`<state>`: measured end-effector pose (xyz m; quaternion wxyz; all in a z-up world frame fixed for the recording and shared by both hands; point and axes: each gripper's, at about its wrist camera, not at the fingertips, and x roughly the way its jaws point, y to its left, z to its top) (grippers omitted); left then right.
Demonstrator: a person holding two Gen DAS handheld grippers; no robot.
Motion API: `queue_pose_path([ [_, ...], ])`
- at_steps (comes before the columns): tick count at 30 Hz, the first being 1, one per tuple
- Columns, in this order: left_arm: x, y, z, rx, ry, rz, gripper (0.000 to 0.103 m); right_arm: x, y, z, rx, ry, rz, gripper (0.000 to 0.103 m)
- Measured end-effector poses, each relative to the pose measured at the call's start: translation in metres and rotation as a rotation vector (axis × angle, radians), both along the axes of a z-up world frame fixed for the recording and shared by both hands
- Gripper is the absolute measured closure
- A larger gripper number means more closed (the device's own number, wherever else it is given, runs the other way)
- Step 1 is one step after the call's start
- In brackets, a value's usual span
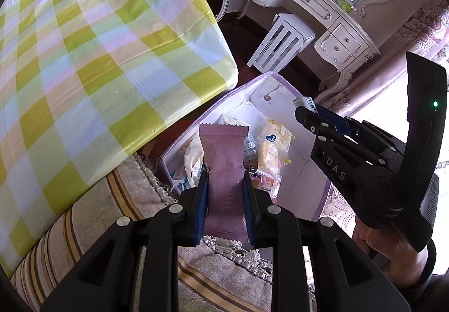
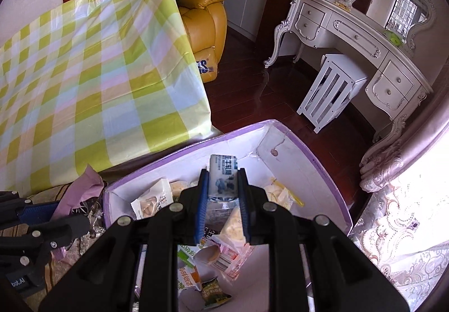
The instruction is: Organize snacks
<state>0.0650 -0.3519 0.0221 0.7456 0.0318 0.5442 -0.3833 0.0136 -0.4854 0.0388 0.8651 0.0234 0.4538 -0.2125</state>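
— Two packets are held. From the left wrist, the left claw [image 1: 224, 180] is clamped on a mauve foil snack packet [image 1: 223, 169], above the near edge of the purple-rimmed white cardboard box [image 1: 308, 188].

— And the right wrist view?

— The right claw [image 2: 223, 191] pinches a white-and-blue wrapped snack [image 2: 223, 180] over that box [image 2: 317, 171]. Many snacks already lie inside; these two look like what's left, though the check-clothed table [image 2: 98, 73] shows only partly.
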Motion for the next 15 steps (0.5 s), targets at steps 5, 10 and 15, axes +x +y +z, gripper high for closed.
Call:
queue_pose_path([
  [5, -0.008, -0.006, -0.004, 0.014, 0.026, -0.01, 0.069, -0.018, -0.012, -0.001, 0.013, -0.006, -0.039, 0.075],
  [10, -0.017, -0.003, -0.002, 0.018, 0.021, 0.0, 0.029, -0.034, -0.016, 0.0, 0.005, -0.01, -0.081, 0.049],
  [15, -0.038, 0.014, 0.005, 0.037, -0.007, 0.048, 0.011, -0.048, -0.017, -0.002, 0.016, 0.001, -0.122, 0.039],
])
